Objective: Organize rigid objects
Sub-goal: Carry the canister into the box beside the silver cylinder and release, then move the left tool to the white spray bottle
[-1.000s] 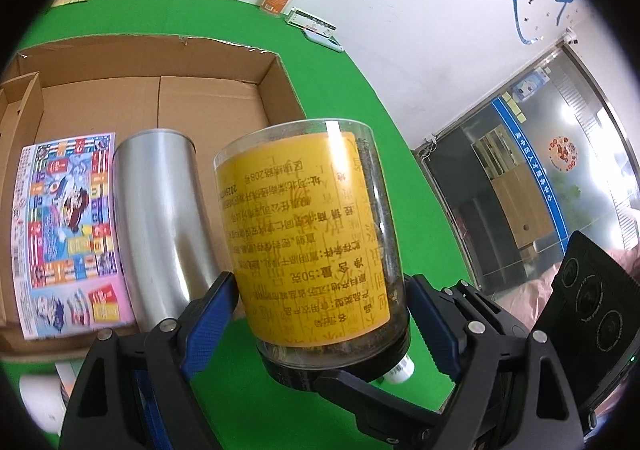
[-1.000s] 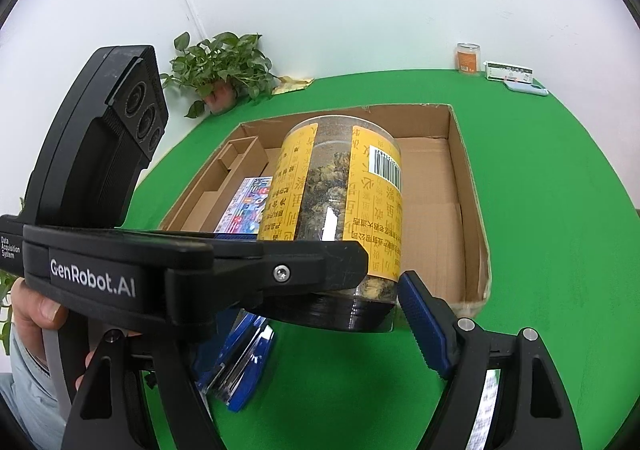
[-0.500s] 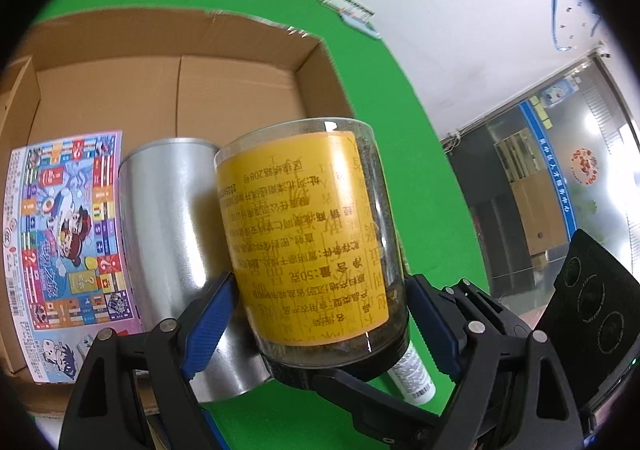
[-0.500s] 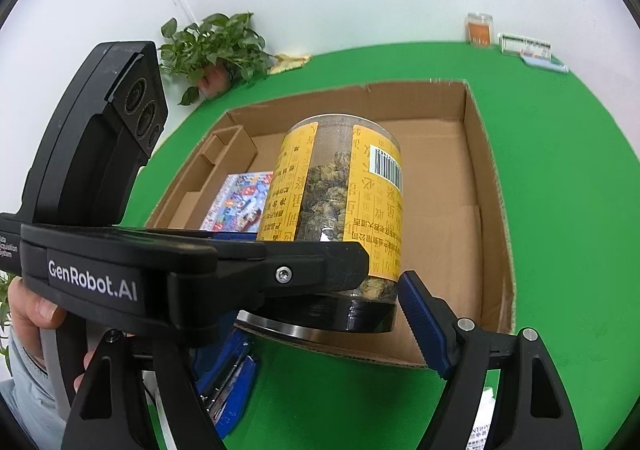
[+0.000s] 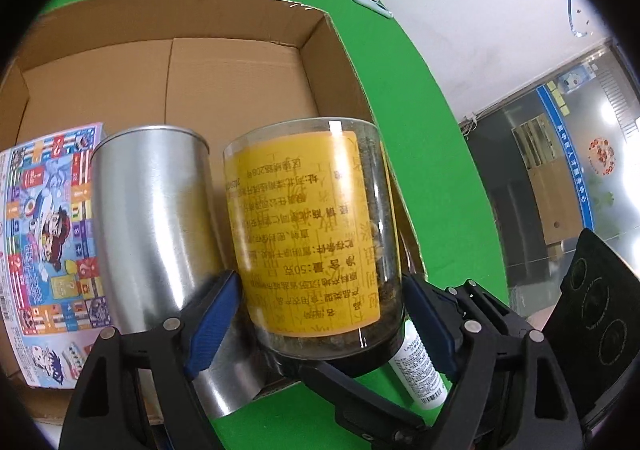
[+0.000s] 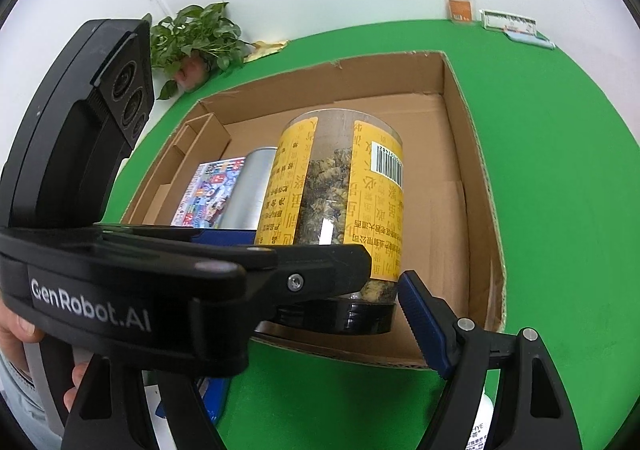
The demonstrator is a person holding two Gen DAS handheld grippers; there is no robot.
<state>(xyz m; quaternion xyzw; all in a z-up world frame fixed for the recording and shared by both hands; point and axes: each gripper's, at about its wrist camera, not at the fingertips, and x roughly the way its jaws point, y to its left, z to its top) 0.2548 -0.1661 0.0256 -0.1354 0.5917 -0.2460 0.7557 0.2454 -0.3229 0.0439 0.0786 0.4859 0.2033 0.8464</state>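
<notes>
Green tabletop [image 6: 560, 210], cardboard box [image 6: 472, 154]: your left gripper [image 5: 320, 314] and right gripper [image 6: 352, 290] fingers clamp the jar [image 5: 316, 234]; loosening could knock the metal tin [image 5: 152, 218].

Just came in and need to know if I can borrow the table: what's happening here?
A person is packing things into a cardboard box on the green table. Both handheld grippers hold one clear jar with a yellow label, the left gripper and the right gripper each clamping near its black lid. The jar hangs over the box's near edge, beside a metal can and a colourful booklet already inside. It is not yet set down.
</notes>
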